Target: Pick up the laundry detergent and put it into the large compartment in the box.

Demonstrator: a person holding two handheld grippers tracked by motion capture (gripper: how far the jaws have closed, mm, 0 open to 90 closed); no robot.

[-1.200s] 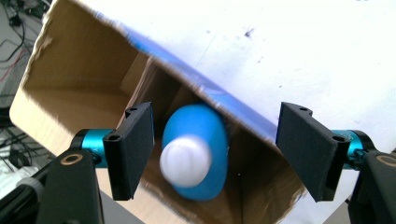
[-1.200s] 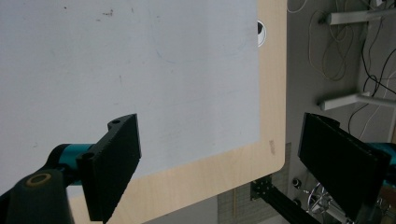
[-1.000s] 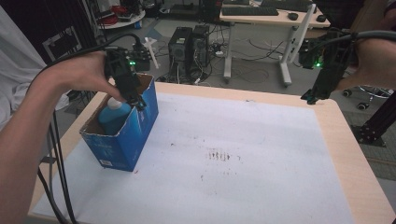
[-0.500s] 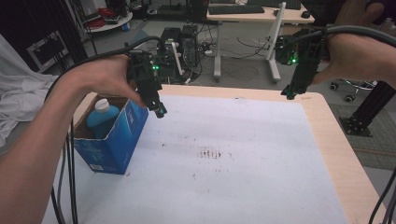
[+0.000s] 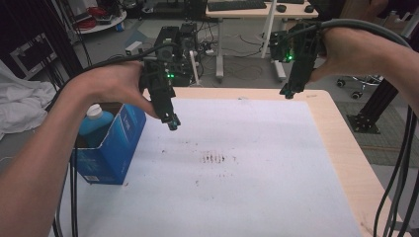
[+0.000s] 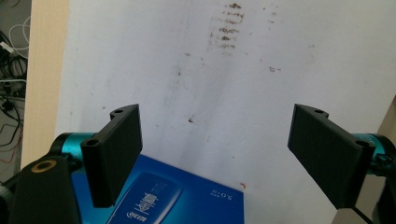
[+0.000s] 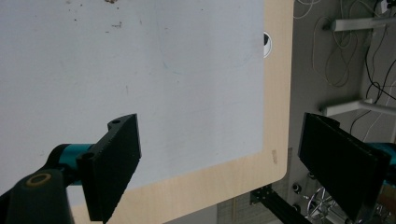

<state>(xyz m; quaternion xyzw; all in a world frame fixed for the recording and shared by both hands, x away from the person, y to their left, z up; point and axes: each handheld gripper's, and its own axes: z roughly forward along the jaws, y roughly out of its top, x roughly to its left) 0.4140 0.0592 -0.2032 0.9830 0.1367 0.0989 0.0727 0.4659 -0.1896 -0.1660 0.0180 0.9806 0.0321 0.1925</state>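
The blue bottle [image 5: 97, 122] stands upright, neck up, in the open blue box [image 5: 114, 148], mostly hidden by its wall. The left gripper [image 5: 172, 121] hangs beside the box, jaws released and empty; its own view catches the box's printed face [image 6: 163, 196] below the jaws. The right gripper [image 5: 287, 92], jaws also released, hovers over the counter's [image 5: 341, 143] far corner.

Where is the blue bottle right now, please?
In the high view, the blue bottle stands inside the open blue box at the table's left edge, just left of the left tool, which hangs open above the white mat.
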